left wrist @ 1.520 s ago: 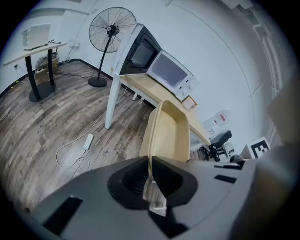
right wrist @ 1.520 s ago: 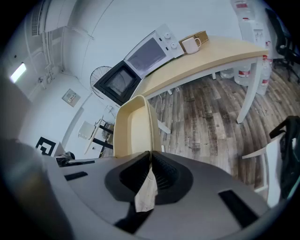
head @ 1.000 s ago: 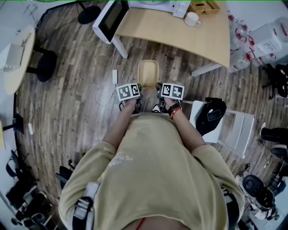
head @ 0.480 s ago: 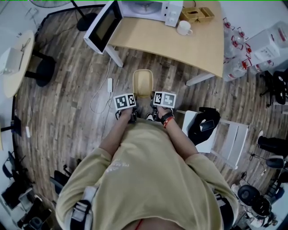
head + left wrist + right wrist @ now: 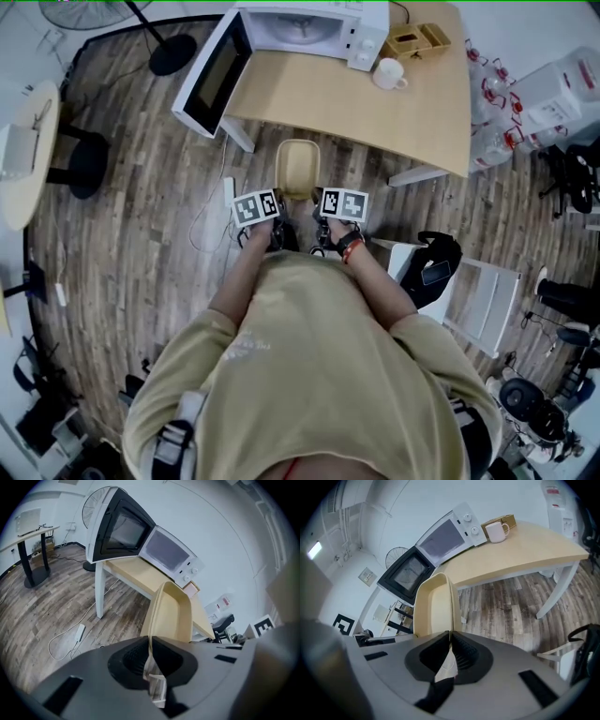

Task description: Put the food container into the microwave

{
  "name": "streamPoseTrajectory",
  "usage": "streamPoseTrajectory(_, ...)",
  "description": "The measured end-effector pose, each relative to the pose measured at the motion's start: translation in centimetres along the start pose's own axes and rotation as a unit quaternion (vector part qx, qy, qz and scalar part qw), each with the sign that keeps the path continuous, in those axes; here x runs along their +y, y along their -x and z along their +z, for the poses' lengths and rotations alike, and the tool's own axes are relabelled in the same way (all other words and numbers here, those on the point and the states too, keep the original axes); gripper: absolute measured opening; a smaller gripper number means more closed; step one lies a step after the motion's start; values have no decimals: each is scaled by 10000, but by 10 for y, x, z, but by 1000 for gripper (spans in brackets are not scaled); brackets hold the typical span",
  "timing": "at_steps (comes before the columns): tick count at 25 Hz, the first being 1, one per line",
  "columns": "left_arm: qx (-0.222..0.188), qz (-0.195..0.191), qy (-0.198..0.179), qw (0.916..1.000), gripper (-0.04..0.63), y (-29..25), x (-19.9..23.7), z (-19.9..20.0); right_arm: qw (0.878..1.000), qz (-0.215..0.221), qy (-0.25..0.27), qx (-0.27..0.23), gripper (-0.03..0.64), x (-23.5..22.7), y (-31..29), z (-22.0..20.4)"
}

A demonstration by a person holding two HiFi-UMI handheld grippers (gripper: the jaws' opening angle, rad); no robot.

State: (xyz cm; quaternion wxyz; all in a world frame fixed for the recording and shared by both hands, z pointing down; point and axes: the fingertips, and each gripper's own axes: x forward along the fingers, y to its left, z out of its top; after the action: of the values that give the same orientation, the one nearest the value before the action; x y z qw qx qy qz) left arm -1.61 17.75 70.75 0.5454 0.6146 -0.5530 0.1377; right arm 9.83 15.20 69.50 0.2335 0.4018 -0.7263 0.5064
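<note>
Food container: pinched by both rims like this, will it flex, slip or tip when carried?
Probably light and fairly stiff: the food container shows no sag though it is held only at its thin side rims. Slipping seems possible, since the left gripper and the right gripper each pinch just an edge. It looks empty, so a tilt should spill nothing.

Tan T-shirt [image 5: 309,375]; red-black wristband [image 5: 349,247]; left gripper [image 5: 150,644], right gripper [image 5: 449,641]: dark grey, black-white marker cubes [image 5: 256,206]

No writing can be read, not even on the microwave [image 5: 314,26].
</note>
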Motion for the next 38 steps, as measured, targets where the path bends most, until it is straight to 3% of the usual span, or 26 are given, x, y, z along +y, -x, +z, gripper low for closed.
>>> streamPoseTrajectory(5, -84, -198, -163, 9996, 38, -12, 0, 67, 9993, -72, -233, -283, 37, 16, -25, 57)
streamPoseTrajectory(19, 178, -542, -425, 9975, 40, -41, 23, 163, 9962, -302, -614, -539, 38, 43, -80, 122)
streamPoseTrajectory(30, 261, -731, -271, 9966, 40, -48, 38, 195, 9955, -524, -525, -588, 38, 60, -100, 151)
streamPoseTrajectory(38, 136, -728, 17, 9973, 40, -85, 32, 259, 9971, -221, -324, -653, 38, 60, -125, 219)
